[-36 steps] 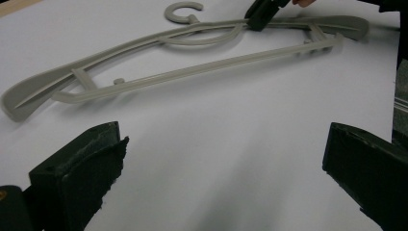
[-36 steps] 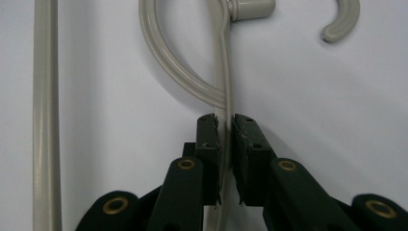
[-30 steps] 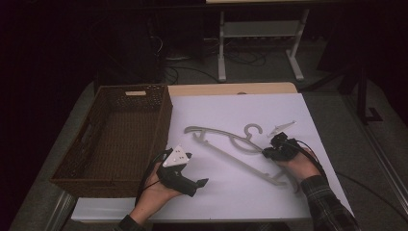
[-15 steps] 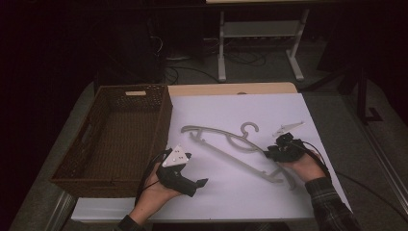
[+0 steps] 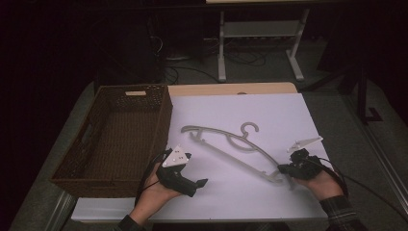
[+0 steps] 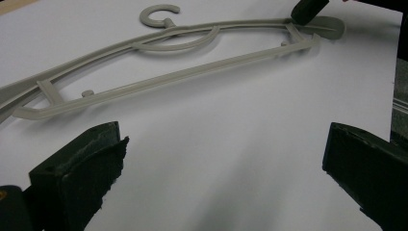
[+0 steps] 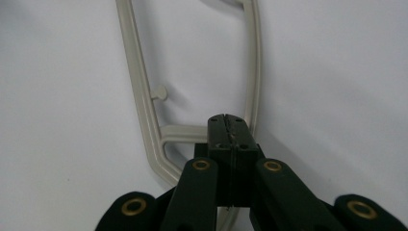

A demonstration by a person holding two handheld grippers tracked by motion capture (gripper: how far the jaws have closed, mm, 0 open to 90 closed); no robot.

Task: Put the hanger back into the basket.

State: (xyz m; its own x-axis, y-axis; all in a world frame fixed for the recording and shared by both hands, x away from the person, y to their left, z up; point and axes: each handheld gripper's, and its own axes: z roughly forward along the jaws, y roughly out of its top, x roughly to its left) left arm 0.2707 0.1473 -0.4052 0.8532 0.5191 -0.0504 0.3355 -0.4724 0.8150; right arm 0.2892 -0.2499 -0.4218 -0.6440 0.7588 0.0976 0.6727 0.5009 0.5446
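A grey plastic hanger [image 5: 211, 131] lies flat and slantwise on the white sheet, hook towards the far side. My right gripper [image 5: 286, 169] sits at its near right end. In the right gripper view the right gripper [image 7: 227, 122] is shut over that end of the hanger [image 7: 140, 82]; its jaws have just been closing, and I see nothing between the pads. My left gripper [image 5: 195, 180] rests in the hand near the front edge, pointing right. In the left gripper view the left gripper [image 6: 221, 178] stands wide open and empty, well short of the hanger [image 6: 168, 78].
A dark woven basket [image 5: 161, 130] stands along the left side of the table, close to my left hand. The white sheet [image 5: 269, 110] covers the table's middle and right. Beyond the far edge stand the legs of a white stand [image 5: 221, 53] and cables on the floor.
My right gripper has slid right and towards me along the hanger to its near end. The hanger has hardly shifted. My left hand has stayed where it was.
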